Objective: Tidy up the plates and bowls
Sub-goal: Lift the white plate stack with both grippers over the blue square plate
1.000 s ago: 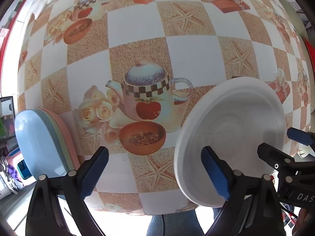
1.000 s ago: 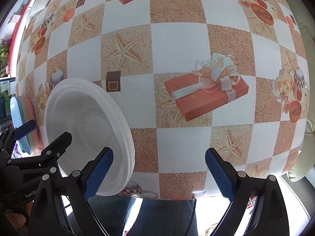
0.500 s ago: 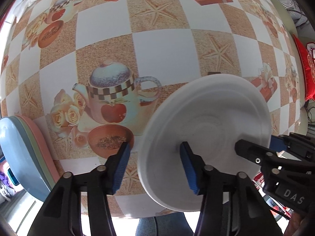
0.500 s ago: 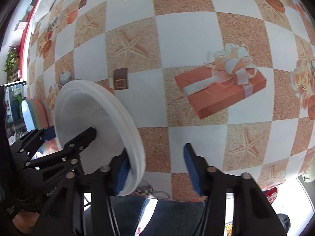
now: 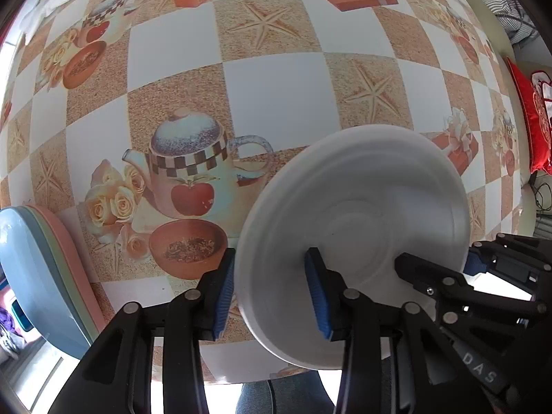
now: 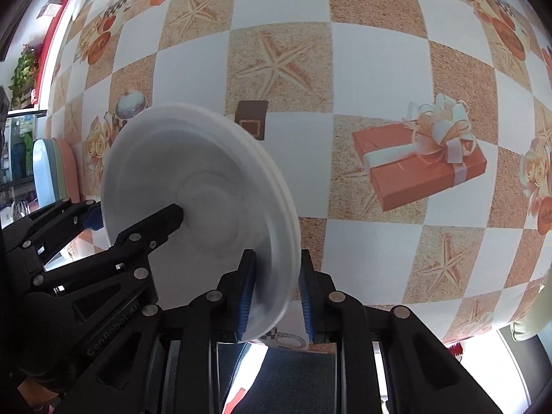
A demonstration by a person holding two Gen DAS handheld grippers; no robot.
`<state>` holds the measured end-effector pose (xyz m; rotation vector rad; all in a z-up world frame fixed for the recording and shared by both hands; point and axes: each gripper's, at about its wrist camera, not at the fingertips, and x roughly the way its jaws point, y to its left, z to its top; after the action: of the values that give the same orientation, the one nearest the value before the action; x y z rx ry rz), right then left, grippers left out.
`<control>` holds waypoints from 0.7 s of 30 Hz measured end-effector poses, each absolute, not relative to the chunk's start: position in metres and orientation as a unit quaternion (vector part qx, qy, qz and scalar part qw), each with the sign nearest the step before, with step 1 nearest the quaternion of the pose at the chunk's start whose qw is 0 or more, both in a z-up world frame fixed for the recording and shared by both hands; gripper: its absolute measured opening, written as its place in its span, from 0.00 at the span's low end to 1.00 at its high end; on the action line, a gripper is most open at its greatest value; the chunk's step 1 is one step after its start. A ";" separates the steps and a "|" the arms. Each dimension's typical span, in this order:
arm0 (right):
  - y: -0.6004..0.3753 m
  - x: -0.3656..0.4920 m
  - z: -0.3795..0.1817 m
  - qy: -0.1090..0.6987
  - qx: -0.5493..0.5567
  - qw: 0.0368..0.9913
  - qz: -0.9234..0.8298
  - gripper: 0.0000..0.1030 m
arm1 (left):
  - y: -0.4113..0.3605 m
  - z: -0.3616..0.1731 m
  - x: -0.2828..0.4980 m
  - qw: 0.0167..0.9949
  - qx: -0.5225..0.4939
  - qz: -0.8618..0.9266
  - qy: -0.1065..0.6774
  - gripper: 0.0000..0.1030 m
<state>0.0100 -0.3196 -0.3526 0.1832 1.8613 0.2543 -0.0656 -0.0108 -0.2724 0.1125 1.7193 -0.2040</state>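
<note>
The left hand-held gripper [image 5: 272, 293] and right hand-held gripper [image 6: 276, 293], jaws just closing, clamp opposite rims of the white plates [image 5: 362, 227] near the worktop [image 5: 276, 86] edge; the coloured stack [image 5: 41, 269] waits apart; organizing seems barely begun.

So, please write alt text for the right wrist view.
The right gripper has just closed on the near rim of a white plate stack, while the left gripper reaches in opposite. Colourful plates sit far left on the patterned tablecloth.

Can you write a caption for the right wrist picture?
Both grippers' jaws straddle opposite rims of the stacked white bowls on a checkered tablecloth.
</note>
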 end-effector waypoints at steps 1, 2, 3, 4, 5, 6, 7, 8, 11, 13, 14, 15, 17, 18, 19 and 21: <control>-0.320 0.010 -0.353 0.799 0.083 0.586 0.110 0.24 | -0.007 -0.275 -0.065 0.646 0.050 -0.086 0.757 0.54; -0.326 0.013 -0.355 0.798 0.084 0.586 0.109 0.24 | -0.005 -0.276 -0.065 0.645 0.051 -0.082 0.758 0.59; -0.327 0.014 -0.355 0.797 0.084 0.588 0.106 0.24 | -0.003 -0.278 -0.064 0.645 0.050 -0.081 0.758 0.60; -0.328 0.014 -0.356 0.797 0.086 0.589 0.103 0.24 | -0.001 -0.279 -0.064 0.645 0.048 -0.081 0.758 0.61; -0.330 0.013 -0.357 0.797 0.091 0.589 0.101 0.24 | 0.000 -0.280 -0.064 0.646 0.048 -0.081 0.758 0.61; -0.334 0.012 -0.358 0.797 0.096 0.588 0.100 0.31 | 0.000 -0.280 -0.064 0.646 0.050 -0.082 0.757 0.61; -0.336 0.011 -0.359 0.797 0.097 0.589 0.093 0.42 | 0.002 -0.282 -0.064 0.647 0.052 -0.082 0.756 0.61; -0.338 0.010 -0.359 0.795 0.096 0.593 0.089 0.46 | 0.003 -0.281 -0.065 0.648 0.054 -0.084 0.755 0.60; -0.343 0.009 -0.358 0.792 0.107 0.594 0.088 0.37 | 0.004 -0.281 -0.068 0.649 0.046 -0.102 0.752 0.45; -0.342 0.007 -0.360 0.791 0.125 0.590 0.100 0.18 | -0.003 -0.275 -0.071 0.645 0.050 -0.116 0.753 0.34; -0.342 0.007 -0.360 0.791 0.122 0.590 0.105 0.17 | -0.004 -0.275 -0.072 0.647 0.056 -0.115 0.752 0.34; -0.338 0.005 -0.360 0.792 0.104 0.593 0.104 0.17 | -0.003 -0.275 -0.072 0.646 0.054 -0.117 0.752 0.34; -0.337 0.003 -0.361 0.791 0.097 0.595 0.104 0.17 | 0.000 -0.276 -0.072 0.645 0.046 -0.119 0.754 0.34; -0.338 0.003 -0.362 0.791 0.101 0.594 0.104 0.17 | 0.001 -0.277 -0.073 0.644 0.048 -0.118 0.754 0.34; -0.339 0.002 -0.362 0.792 0.103 0.593 0.105 0.17 | 0.001 -0.278 -0.074 0.644 0.052 -0.117 0.754 0.34; -0.336 0.002 -0.363 0.794 0.093 0.591 0.106 0.17 | 0.005 -0.279 -0.076 0.644 0.054 -0.116 0.755 0.34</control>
<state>0.0019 -0.3361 -0.3634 0.2163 1.8482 0.2470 -0.0759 0.0047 -0.2785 0.1221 1.7184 -0.2635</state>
